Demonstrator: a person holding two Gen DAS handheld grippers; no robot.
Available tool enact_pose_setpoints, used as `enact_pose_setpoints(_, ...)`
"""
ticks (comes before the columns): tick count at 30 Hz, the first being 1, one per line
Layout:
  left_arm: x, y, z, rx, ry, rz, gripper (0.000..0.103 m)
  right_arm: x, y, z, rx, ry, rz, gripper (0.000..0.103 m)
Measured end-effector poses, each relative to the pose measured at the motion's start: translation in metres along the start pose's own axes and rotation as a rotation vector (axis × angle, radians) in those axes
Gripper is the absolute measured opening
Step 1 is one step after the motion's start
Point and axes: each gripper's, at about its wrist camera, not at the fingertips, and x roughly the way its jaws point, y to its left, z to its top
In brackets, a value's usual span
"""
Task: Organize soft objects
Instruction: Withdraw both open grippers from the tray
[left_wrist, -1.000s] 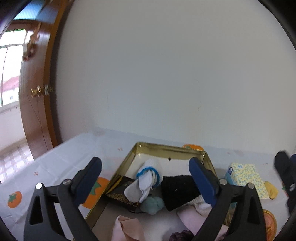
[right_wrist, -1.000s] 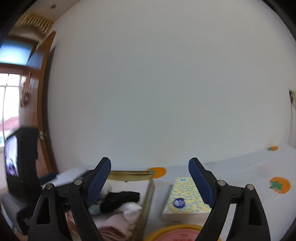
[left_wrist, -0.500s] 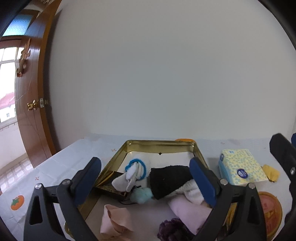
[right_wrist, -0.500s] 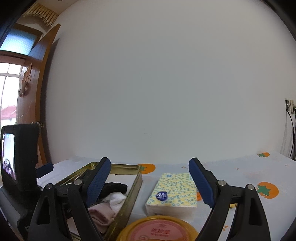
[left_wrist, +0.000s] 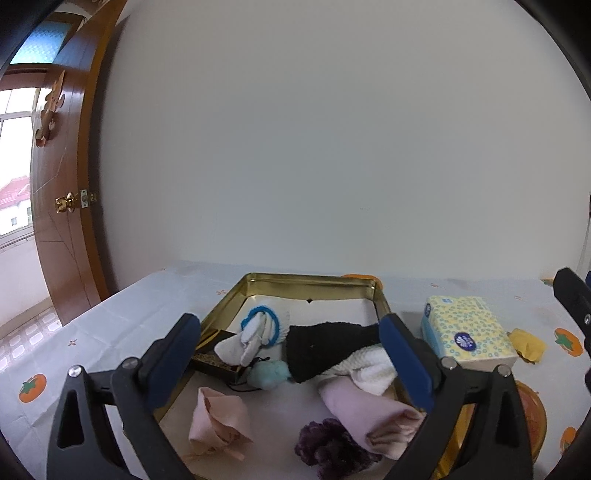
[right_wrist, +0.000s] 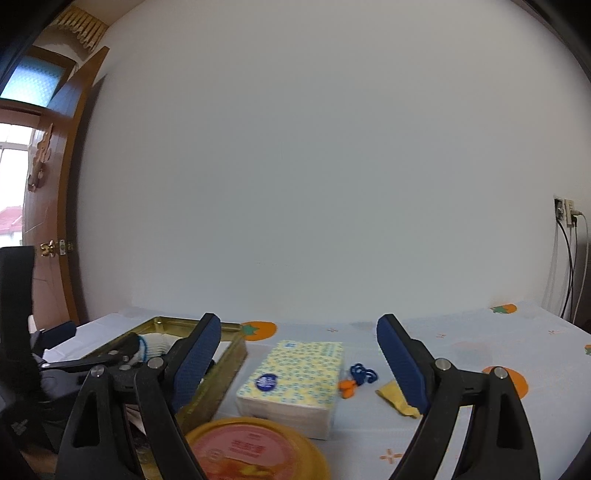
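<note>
An open gold tin (left_wrist: 310, 278) lies on the table with soft things piled in it. They are a white sock with a blue ring (left_wrist: 258, 332), a black cloth (left_wrist: 325, 347), a white cloth (left_wrist: 369, 371), a pink roll (left_wrist: 373, 417), a peach cloth (left_wrist: 218, 417), a purple scrunchie (left_wrist: 328, 443) and a pale blue pompom (left_wrist: 267, 373). My left gripper (left_wrist: 290, 332) hangs open over the tin, holding nothing. My right gripper (right_wrist: 299, 332) is open and empty above a yellow tissue pack (right_wrist: 291, 380). A yellow cloth (right_wrist: 397, 398) lies right of the pack.
A round yellow lid (right_wrist: 255, 450) lies at the front beside the tin wall (right_wrist: 225, 376). A blue cord (right_wrist: 364, 373) and orange bits (right_wrist: 347, 386) lie beyond the tissue pack. The white wall backs the table. A wooden door (left_wrist: 62, 221) stands left, and a socket with cables (right_wrist: 567, 214) right.
Both views have swung to the right and levelled. The tissue pack now sits between the right gripper's fingers, and more of the tin's front contents show under the left gripper. Both stayed open.
</note>
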Motion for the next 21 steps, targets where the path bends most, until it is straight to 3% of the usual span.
enact_pose_setpoints(21, -0.018, -0.038, -0.005, 0.008, 0.015, -0.047, 0.099, -0.009, -0.084, 0.006, 0.023, 0.016, -0.136, 0.088)
